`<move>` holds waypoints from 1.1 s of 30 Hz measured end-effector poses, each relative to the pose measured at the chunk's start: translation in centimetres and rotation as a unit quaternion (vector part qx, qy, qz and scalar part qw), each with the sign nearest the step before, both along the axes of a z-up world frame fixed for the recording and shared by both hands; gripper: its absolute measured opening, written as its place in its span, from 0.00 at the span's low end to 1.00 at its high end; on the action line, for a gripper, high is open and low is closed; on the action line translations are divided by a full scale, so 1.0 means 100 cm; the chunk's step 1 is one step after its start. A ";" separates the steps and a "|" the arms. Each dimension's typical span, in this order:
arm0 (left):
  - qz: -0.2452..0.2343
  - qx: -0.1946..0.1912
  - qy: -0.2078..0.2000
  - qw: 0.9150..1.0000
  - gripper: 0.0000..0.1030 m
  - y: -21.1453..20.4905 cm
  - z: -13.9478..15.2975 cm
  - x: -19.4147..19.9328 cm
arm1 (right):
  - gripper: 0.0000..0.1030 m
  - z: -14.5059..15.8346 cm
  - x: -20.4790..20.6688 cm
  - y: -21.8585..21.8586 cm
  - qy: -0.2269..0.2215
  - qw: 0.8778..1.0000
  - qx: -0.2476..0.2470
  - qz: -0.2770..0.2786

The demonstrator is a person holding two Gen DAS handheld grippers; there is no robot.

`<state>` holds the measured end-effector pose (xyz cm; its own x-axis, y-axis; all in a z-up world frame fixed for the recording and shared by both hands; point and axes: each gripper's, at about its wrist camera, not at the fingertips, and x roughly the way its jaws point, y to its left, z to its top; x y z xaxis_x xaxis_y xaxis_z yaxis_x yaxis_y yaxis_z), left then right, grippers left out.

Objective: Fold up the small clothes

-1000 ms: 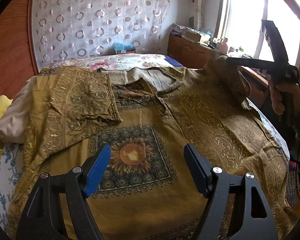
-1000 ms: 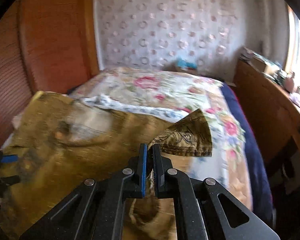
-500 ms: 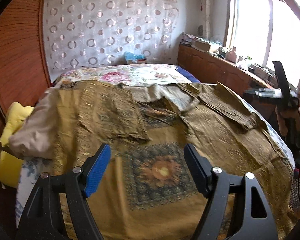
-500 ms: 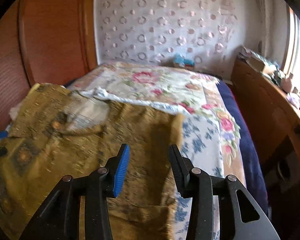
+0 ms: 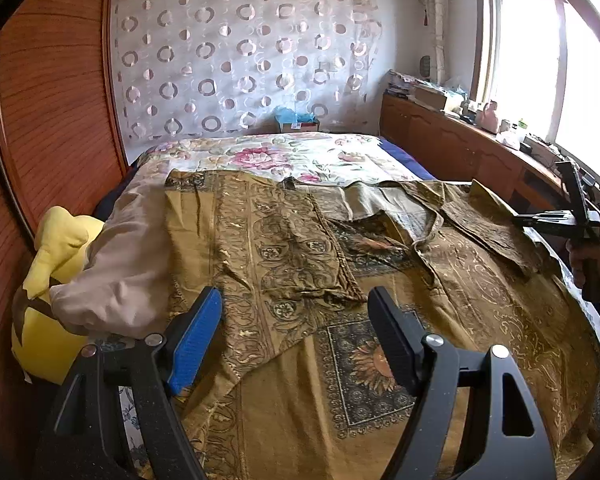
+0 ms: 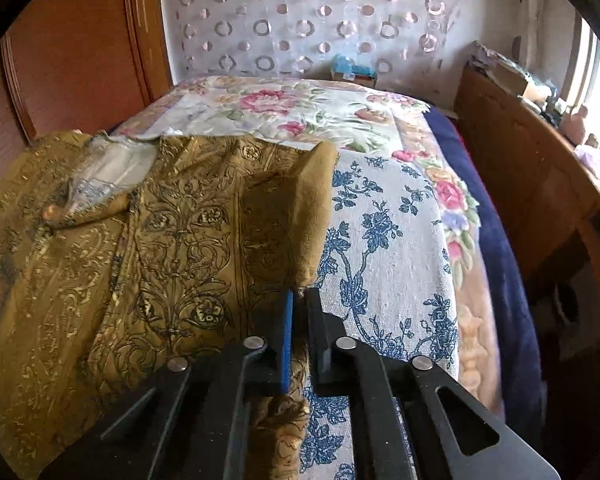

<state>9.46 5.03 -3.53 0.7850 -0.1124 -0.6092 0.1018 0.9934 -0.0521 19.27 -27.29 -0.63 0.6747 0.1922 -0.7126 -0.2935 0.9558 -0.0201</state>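
Bed (image 6: 388, 240): gold patterned shirt (image 5: 380, 320) spread flat, collar toward far wall | right gripper (image 6: 298, 300) pinches shirt's right side edge, nearer to it; half a second ago its jaws stood apart | left gripper (image 5: 294, 320) spread wide, empty, hovering over left folded sleeve (image 5: 284, 248).

One mustard-gold patterned shirt (image 5: 380, 340), at six o'clock. One yellow plush toy (image 5: 56, 272), at nine. One beige pillow (image 5: 120, 264). Two black two-finger grippers (image 5: 296, 340) (image 6: 298, 304).
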 end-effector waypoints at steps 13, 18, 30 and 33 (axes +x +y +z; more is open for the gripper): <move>0.013 0.031 0.009 0.999 0.74 0.023 0.006 0.039 | 0.16 0.011 0.013 -0.016 -0.035 0.998 0.030 -0.041; 0.022 0.036 0.021 0.999 0.74 0.033 0.004 0.059 | 0.42 -0.004 0.046 0.000 -0.030 0.999 0.024 -0.014; 0.037 0.033 0.039 0.998 0.74 0.061 0.000 0.095 | 0.27 -0.012 0.098 0.007 0.016 0.999 0.022 0.019; 0.037 0.035 0.042 0.998 0.74 0.064 -0.001 0.101 | 0.07 -0.007 0.099 0.000 0.017 0.999 0.031 0.031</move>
